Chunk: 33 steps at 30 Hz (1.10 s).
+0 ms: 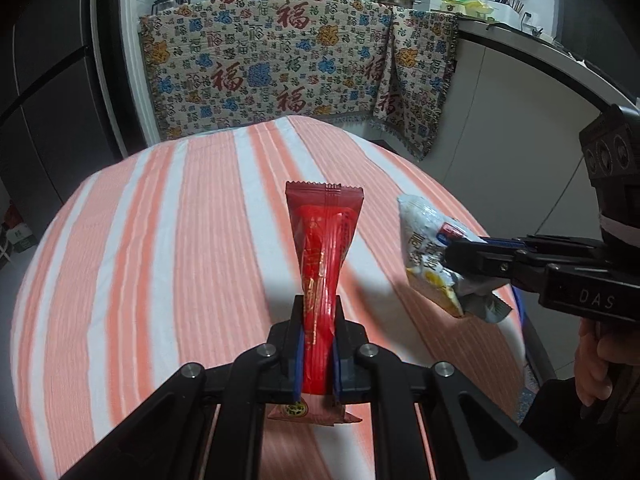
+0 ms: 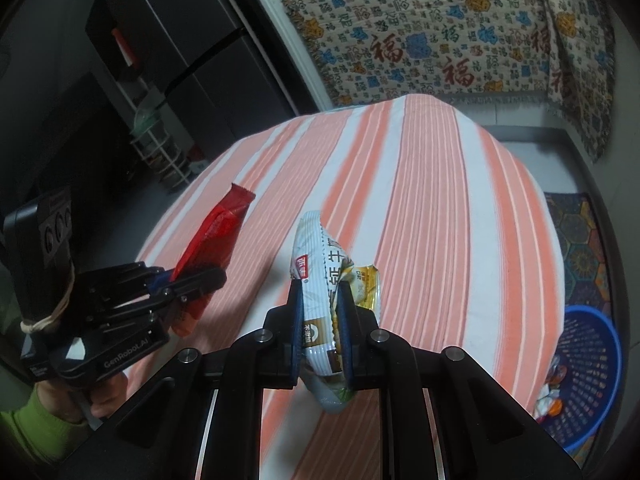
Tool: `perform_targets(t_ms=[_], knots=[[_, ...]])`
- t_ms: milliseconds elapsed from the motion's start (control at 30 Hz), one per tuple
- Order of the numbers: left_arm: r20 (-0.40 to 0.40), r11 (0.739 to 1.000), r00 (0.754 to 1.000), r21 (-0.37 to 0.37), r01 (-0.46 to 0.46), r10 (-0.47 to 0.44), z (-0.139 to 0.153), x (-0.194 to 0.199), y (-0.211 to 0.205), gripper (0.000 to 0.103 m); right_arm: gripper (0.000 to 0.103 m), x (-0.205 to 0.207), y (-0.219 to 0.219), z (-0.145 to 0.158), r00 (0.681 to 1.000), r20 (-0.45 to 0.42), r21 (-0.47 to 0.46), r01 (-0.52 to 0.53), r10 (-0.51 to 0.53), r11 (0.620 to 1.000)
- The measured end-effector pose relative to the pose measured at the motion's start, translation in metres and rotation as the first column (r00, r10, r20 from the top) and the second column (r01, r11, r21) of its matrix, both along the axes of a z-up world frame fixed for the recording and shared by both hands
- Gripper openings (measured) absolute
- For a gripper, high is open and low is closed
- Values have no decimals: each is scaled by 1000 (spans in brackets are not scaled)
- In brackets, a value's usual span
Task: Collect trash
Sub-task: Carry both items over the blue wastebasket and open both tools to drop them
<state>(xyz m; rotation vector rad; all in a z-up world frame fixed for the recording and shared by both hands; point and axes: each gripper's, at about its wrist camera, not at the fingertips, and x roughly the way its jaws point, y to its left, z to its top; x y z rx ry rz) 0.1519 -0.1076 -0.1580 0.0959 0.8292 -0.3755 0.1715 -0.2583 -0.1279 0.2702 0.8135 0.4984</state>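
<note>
1. Trash item one, a red wrapper (image 1: 320, 256), is being pinched by your left tool (image 1: 318, 344); the blue pads are pressing on its lower half, and the wrapper is standing up out of the jaws with its crimped top end flaring wide.
2. A short tail of that red wrapper is sticking out below the pads, toward the camera.
3. Trash item two, a white and yellow snack packet (image 2: 326, 304), is being pinched by your right tool (image 2: 322, 324); the pads are pressing on its middle, crumpling it, with one end rising above the jaws and the other hanging beneath.
4. Both items are being held off the striped cloth (image 1: 160, 240), which is covering the tabletop in orange and white bands; no other trash is showing on it.
5. Seen from the left wrist, your right tool (image 1: 460, 258) is coming in from the right edge with the packet (image 1: 432, 248) at its tip, beside the red wrapper and apart from it.
6. Seen from the right wrist, your left tool (image 2: 200, 280) is sitting at the left with the red wrapper (image 2: 216, 236) angled upward.
7. A blue perforated basket (image 2: 592, 380) is standing on the floor past the right edge of the tabletop, with some packaging lying inside it.
8. A patterned cloth (image 1: 280, 60) is hanging over the counter behind.
</note>
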Motion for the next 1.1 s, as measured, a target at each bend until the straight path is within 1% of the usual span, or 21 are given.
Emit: perform_targets(t_ms=[100, 200, 367, 467, 533, 667, 800, 933, 1100], knots=[[-24, 999, 999, -22, 45, -45, -2, -3, -17, 10, 14, -3, -10, 4, 1000, 0, 20, 26, -26, 999], [-39, 994, 994, -45, 100, -102, -2, -7, -43, 9, 14, -10, -35, 13, 997, 8, 40, 74, -74, 996], [-58, 975, 976, -85, 204, -209, 1, -9, -101, 9, 14, -29, -101, 23, 979, 9, 58, 201, -202, 978], [-71, 957, 957, -97, 274, -282, -1, -11, -145, 9, 14, -41, -144, 20, 958, -11, 31, 285, -285, 958], [-83, 944, 943, -104, 312, -321, -3, -11, -176, 9, 14, -49, -173, 14, 941, -38, 24, 338, -337, 941], [-134, 922, 915, -133, 365, -381, -17, -4, -235, 9, 14, -57, -221, 0, 902, -85, 16, 425, -423, 905], [-183, 913, 896, -147, 381, -404, -36, 8, -278, 9, 14, -53, -253, -16, 870, -132, 15, 480, -474, 877], [-210, 911, 888, -135, 389, -410, -54, 20, -309, 9, 14, -52, -277, -38, 840, -181, 15, 523, -512, 852], [-232, 910, 880, -120, 397, -414, -79, 30, -327, 10, 15, -48, -300, -67, 806, -248, 46, 564, -538, 824]])
